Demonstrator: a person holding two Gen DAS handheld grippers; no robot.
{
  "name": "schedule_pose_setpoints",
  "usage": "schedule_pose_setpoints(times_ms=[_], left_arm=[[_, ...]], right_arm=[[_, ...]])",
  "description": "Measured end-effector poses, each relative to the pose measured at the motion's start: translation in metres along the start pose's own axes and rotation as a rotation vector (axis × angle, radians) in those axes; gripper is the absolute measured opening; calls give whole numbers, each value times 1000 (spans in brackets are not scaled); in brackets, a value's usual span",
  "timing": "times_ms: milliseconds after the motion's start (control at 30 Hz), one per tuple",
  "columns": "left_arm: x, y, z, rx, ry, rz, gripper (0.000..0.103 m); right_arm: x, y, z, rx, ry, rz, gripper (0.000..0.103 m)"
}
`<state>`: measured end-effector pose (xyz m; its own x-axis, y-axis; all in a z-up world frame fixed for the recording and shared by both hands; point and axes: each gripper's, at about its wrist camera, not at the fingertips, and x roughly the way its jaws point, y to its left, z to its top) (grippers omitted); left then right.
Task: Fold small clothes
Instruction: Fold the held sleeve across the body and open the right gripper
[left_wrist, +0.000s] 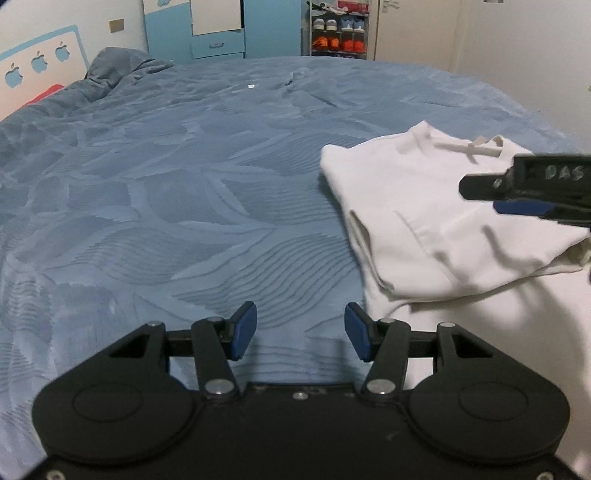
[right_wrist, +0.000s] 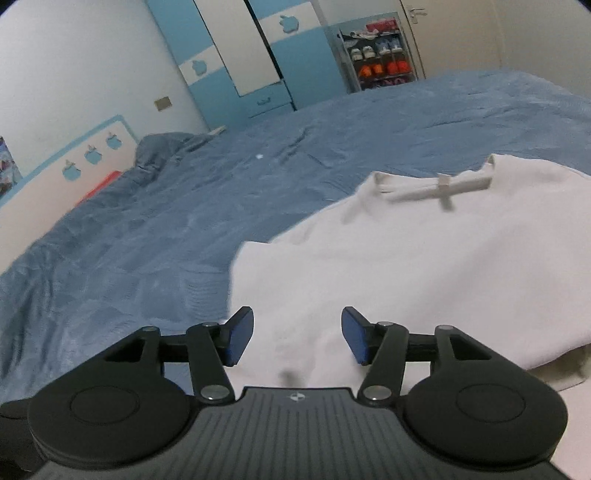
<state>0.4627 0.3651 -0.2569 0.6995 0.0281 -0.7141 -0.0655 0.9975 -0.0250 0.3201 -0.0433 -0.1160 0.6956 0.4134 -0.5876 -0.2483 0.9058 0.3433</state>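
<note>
A white garment lies on the blue patterned bedspread, partly folded: an upper layer is doubled over a lower one, and a neckline with a small tag shows at its far edge. In the left wrist view the garment runs off the right side of the picture, so its full outline cannot be traced, and its lower layer is cut by the frame as well. The left tongs hang over the bedspread just beside the garment's near left edge, their blue pads spread wide with nothing between them. The right tongs stand over the near part of the white cloth, also released, pads apart and holding no fabric; whether they touch the cloth below cannot be told. In the left wrist view the right tongs enter from the right edge over the garment, seen side-on and blurred, with only a black finger and a blue pad showing. The right wrist view is tilted and the cloth near the neckline is smeared, so the tag's details are unreadable. Beyond the bed stand a blue and white wardrobe and a shoe rack, its pairs too small to make out.
</note>
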Motion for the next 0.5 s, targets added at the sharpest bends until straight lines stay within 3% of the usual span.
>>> schedule_pose_setpoints(times_ms=[167, 267, 367, 433, 500], left_arm=[[4, -5, -3, 1, 13, -14, 54], [6, -9, -6, 17, 36, -10, 54], [-2, -11, -9, 29, 46, 5, 54], [-14, -13, -9, 33, 36, -8, 54], [-24, -15, -8, 49, 14, -13, 54]], right_arm=[[46, -12, -30, -29, 160, -72, 63], [49, 4, -37, -160, 149, -120, 63], [28, 2, -21, -110, 174, -56, 57], [3, -4, -11, -100, 128, -10, 54], [-25, -13, 0, -144, 46, -79, 54]])
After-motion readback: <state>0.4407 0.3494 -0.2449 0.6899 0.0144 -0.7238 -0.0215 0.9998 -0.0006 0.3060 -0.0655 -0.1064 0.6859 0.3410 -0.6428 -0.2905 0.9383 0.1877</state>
